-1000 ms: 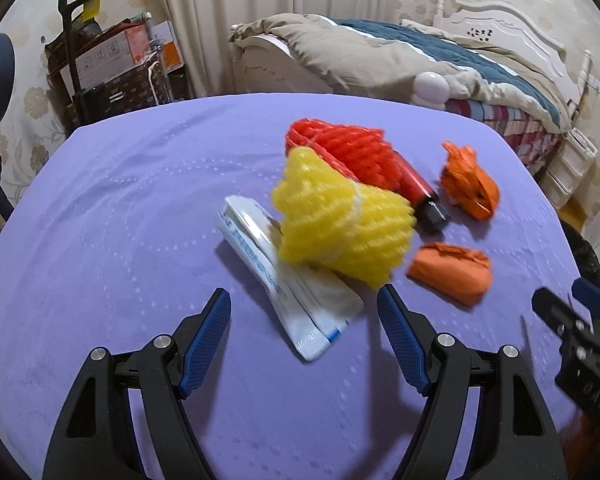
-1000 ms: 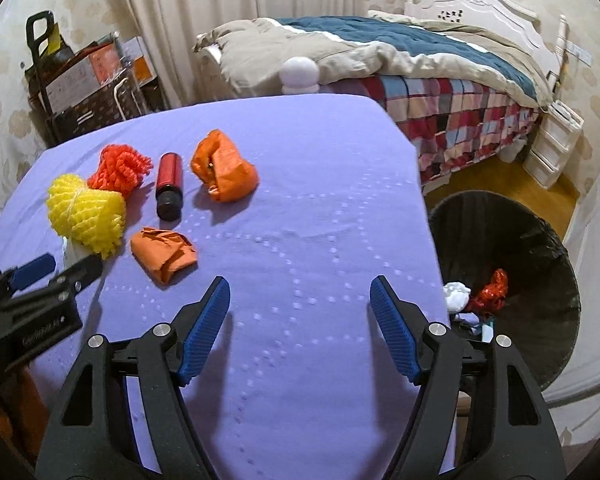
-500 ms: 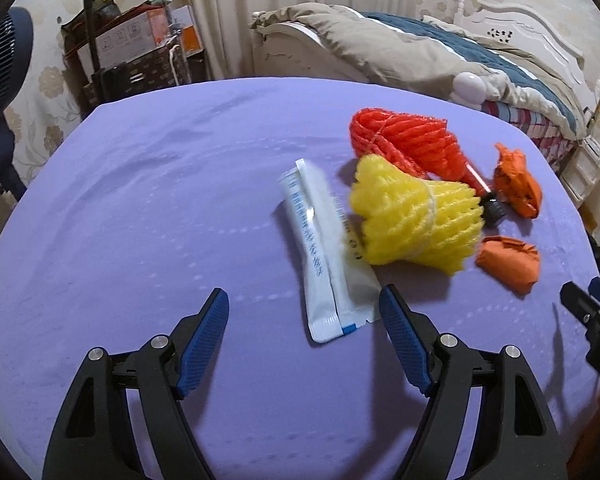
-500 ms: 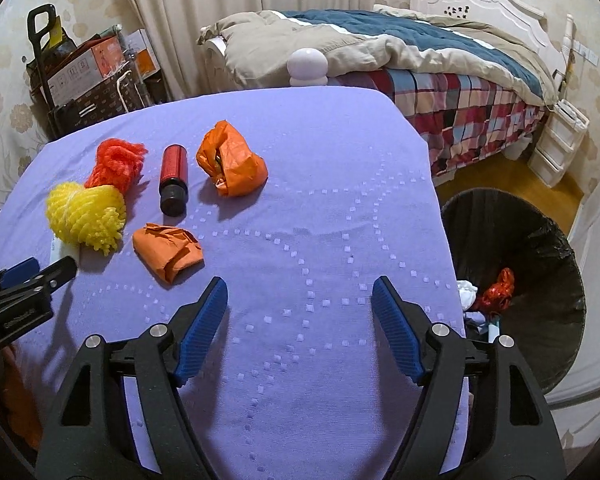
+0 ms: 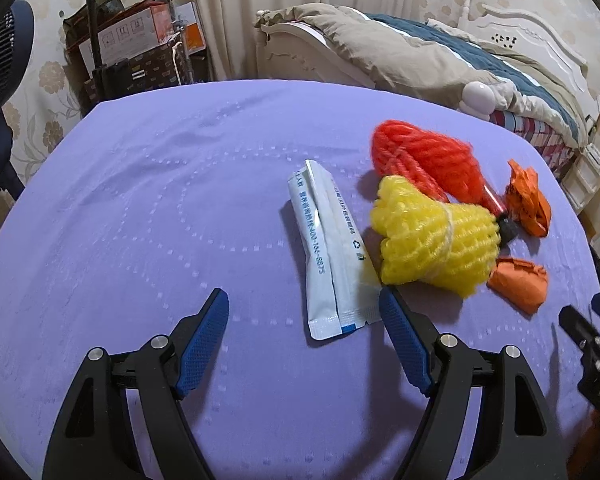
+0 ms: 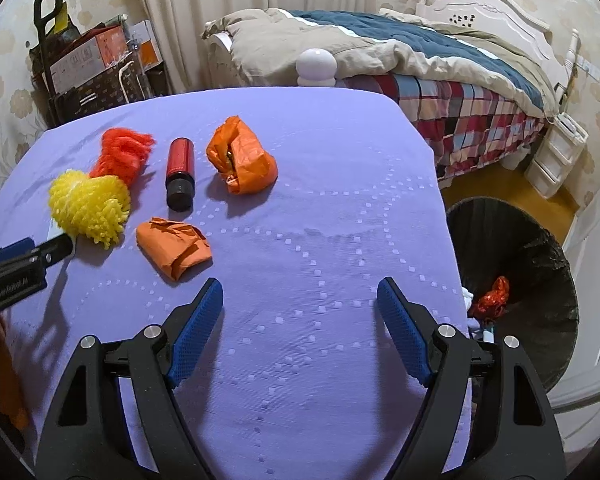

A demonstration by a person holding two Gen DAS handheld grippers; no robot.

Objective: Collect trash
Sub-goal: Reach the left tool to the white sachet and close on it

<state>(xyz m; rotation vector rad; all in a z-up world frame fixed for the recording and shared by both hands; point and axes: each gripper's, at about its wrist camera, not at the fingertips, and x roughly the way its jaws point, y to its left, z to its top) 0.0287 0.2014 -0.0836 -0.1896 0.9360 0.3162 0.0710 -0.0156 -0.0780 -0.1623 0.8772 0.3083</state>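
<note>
On the purple table (image 5: 140, 220) lie a white sachet (image 5: 330, 256), a yellow foam net (image 5: 432, 236), a red foam net (image 5: 424, 160), a red bottle (image 6: 180, 172) and two crumpled orange wrappers (image 6: 174, 248) (image 6: 242, 158). My left gripper (image 5: 304, 320) is open and empty, its fingers just short of the sachet's near end. My right gripper (image 6: 300, 308) is open and empty above bare cloth, nearer than the orange wrapper. A black trash bin (image 6: 516, 280) with some trash stands on the floor to the right of the table.
A bed (image 6: 400, 56) stands behind the table. Boxes and a trolley (image 5: 128, 52) are at the back left, and a fan (image 5: 0, 60) at far left. White drawers (image 6: 556, 152) stand beside the bed.
My left gripper has shifted left and back, so the sachet now lies between its fingers and the nets sit to the right. My right gripper has moved back slightly.
</note>
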